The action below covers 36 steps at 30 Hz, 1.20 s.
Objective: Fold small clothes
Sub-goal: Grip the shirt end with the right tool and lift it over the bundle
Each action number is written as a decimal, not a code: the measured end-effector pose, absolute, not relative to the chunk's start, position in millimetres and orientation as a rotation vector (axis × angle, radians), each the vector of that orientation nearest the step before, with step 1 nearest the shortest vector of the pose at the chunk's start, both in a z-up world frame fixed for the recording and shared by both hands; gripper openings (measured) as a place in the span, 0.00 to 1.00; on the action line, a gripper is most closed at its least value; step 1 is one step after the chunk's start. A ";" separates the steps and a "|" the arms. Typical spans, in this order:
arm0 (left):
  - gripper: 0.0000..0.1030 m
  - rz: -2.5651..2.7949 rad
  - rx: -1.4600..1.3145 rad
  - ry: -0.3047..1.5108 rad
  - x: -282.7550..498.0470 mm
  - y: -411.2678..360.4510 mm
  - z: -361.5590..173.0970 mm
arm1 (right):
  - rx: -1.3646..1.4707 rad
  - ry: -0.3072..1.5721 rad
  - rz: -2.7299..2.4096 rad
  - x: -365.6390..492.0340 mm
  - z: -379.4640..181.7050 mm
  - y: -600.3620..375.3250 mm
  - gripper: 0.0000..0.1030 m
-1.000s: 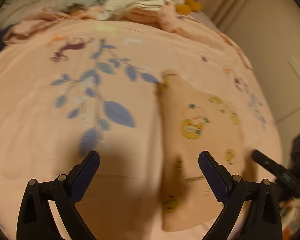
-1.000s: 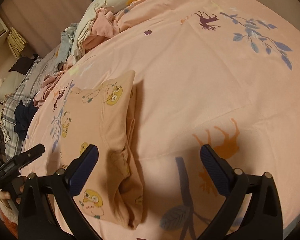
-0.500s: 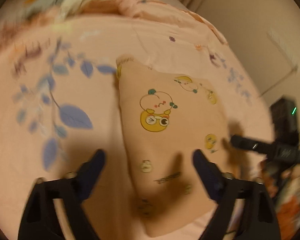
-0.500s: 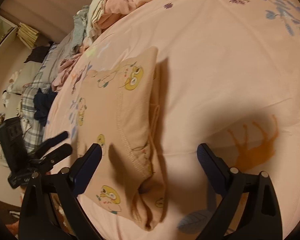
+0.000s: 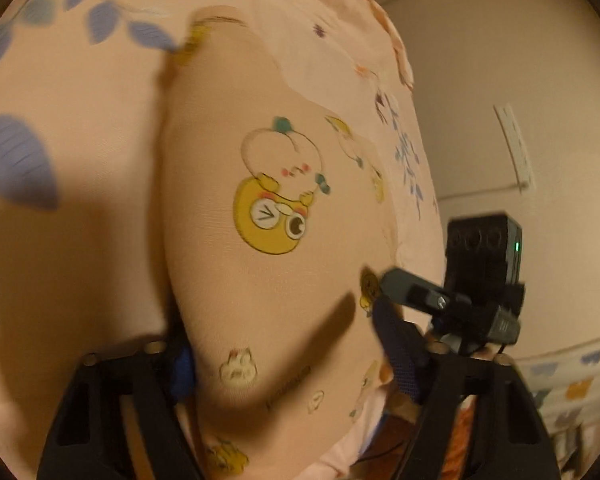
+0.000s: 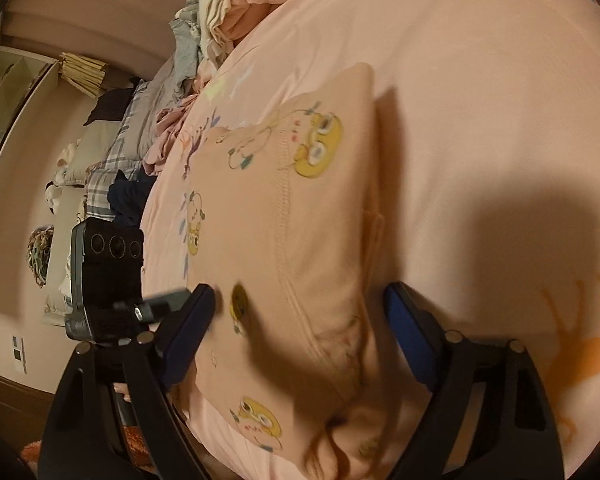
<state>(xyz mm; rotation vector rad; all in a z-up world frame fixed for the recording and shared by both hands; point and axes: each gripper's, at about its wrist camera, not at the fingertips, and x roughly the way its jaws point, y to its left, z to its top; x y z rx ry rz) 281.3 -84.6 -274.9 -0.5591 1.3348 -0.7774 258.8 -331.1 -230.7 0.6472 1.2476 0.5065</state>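
Seen along the right gripper (image 6: 300, 320): two black arms tipped with blue pads (image 6: 410, 334), jaws just closing, set astride the near end of a folded peach garment (image 6: 284, 240) with yellow cartoon prints. Pads beside the cloth; contact not clear. Garment flat on a pink bedsheet (image 6: 480, 100) printed with an orange animal figure. At left, the left gripper (image 6: 108, 280), black with camera lenses, one tip at the garment's left edge. Farther back, a heap of unfolded clothes (image 6: 228, 12) along the bed edge.
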 end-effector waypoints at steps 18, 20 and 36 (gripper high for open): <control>0.22 -0.623 -0.185 1.094 244.5 -112.2 -224.4 | 0.459 1.098 0.416 246.5 -208.5 -311.5 0.27; 0.22 -0.627 -0.186 1.058 237.8 -107.0 -206.0 | 0.433 1.053 0.430 241.9 -187.7 -305.9 0.27; 0.22 -0.601 -0.159 0.778 178.7 -45.1 -99.0 | 0.337 0.825 0.550 219.0 -80.1 -242.7 0.27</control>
